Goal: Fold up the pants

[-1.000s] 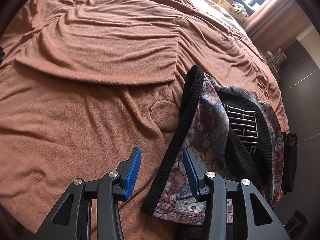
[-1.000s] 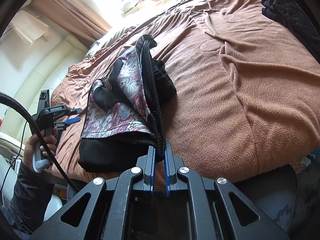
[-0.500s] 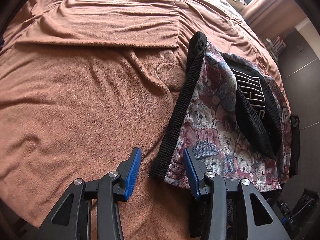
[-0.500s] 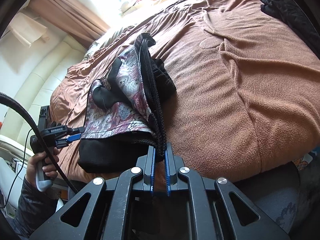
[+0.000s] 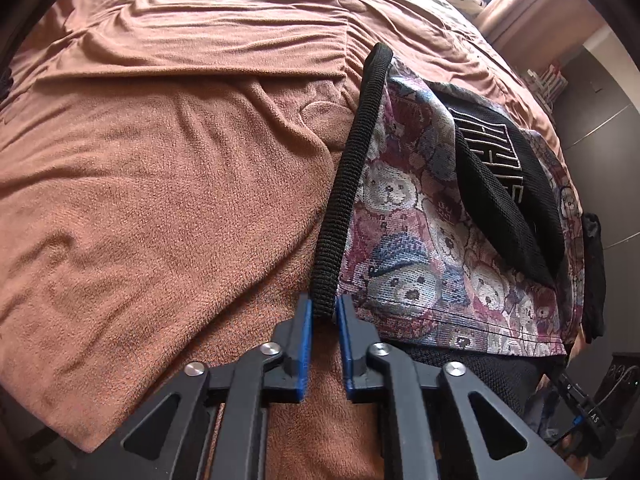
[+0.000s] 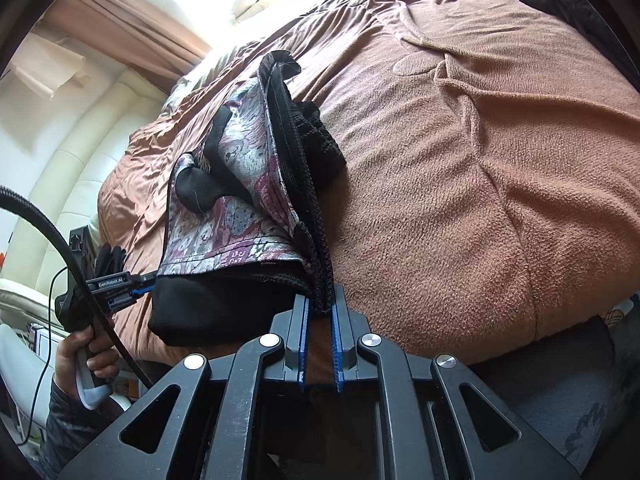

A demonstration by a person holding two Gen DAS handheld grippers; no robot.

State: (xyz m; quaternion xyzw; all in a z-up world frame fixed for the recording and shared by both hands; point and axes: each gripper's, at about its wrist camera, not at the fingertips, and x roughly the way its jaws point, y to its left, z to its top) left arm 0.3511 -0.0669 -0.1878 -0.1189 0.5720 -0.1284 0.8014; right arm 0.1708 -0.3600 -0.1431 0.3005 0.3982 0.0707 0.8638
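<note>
A broad stretch of brown blanket (image 5: 160,184) lies open to the left of the pants (image 5: 432,216) in the left wrist view — rumpled, bare, passable. In the right wrist view the pants rise as a ridge across the bed's near edge, the open blanket beyond them. A dark garment (image 6: 576,12) blocks the far corner, while a black cable (image 6: 60,248) loops beside the left gripper (image 6: 150,286).

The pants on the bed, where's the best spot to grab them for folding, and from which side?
Grip the pants by the black ribbed waistband, coming in from the near bed edge. It stands up as a thick, firm ridge off the brown blanket. The left gripper and right gripper each pinch an end of it.
</note>
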